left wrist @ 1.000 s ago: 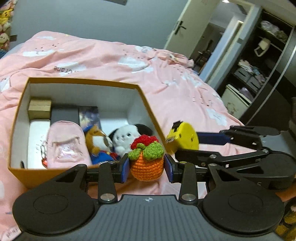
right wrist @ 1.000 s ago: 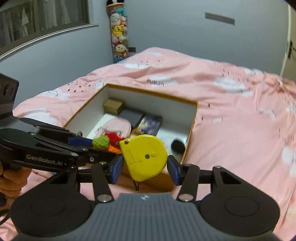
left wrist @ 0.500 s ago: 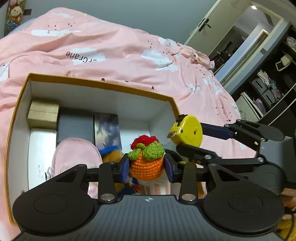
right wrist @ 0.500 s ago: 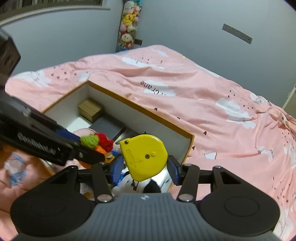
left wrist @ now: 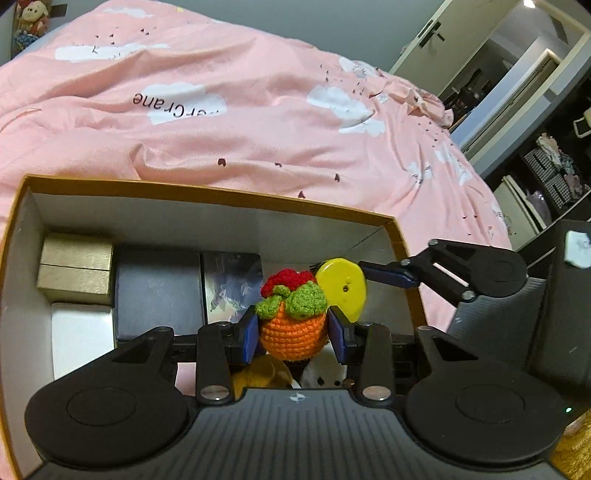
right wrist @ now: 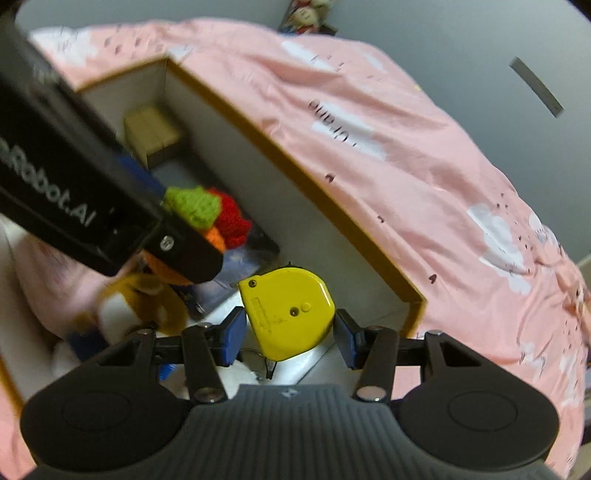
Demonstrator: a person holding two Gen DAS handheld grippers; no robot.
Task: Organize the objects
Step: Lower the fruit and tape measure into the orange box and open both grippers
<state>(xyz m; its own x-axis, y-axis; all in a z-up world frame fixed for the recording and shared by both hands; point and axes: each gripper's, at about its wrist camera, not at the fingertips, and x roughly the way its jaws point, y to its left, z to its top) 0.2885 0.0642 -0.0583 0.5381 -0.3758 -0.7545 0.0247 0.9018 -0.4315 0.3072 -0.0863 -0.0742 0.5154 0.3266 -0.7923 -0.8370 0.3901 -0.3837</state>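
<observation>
Blue-padded left gripper [left wrist: 292, 334] we logged clamped on a crocheted orange pot [left wrist: 293, 328]; the right gripper [right wrist: 290, 338] gripped a yellow tape measure [right wrist: 290, 314]. Both items hung over the cardboard box [left wrist: 221, 218], above plush toys [left wrist: 321, 374] and small boxes [left wrist: 75, 267], on pink bedding [left wrist: 240, 122].

The room is lit softly and evenly, and a small bright lamp [left wrist: 529, 3] shines in the far top right corner of the left wrist view, past the open door. The left wrist view is sharp, but the right wrist view is smeared, so the small tan box [right wrist: 153, 129] and the plush toys [right wrist: 122, 314] look fuzzy. Both views bend at the edges, so the straight sides of the big box [left wrist: 207, 192] curve, and the shelves [left wrist: 554, 173] on the right are dark.
</observation>
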